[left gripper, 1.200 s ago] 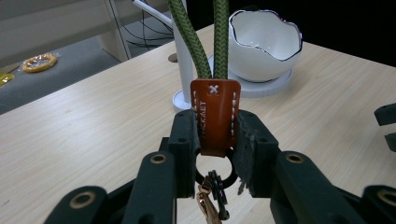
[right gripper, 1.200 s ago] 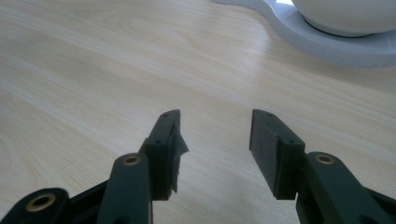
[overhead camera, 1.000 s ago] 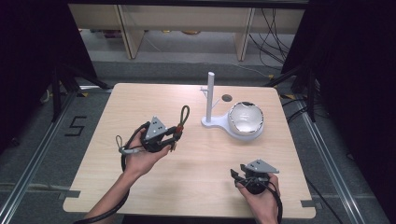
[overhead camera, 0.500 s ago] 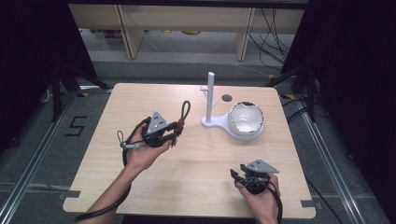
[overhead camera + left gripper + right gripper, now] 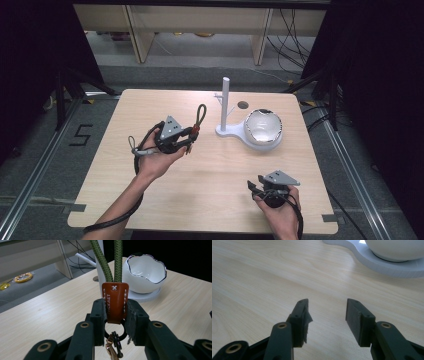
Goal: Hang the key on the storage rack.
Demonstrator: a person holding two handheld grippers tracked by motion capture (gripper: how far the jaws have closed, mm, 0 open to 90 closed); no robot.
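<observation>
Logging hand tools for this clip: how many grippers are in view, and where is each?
2. The left gripper is held above the table's left-centre, clamped on a keychain's brown leather tab. The right gripper sits near the front right edge, jaws open and empty.

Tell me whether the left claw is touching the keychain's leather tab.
Touching. The left gripper view shows the left claw with both jaws pressed flat against the sides of the orange leather tab, no gap, the green rope rising above it.

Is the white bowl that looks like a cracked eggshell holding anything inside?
No, the white eggshell-shaped bowl looks bare inside in the left gripper view, with only shiny white walls below its jagged rim.
</observation>
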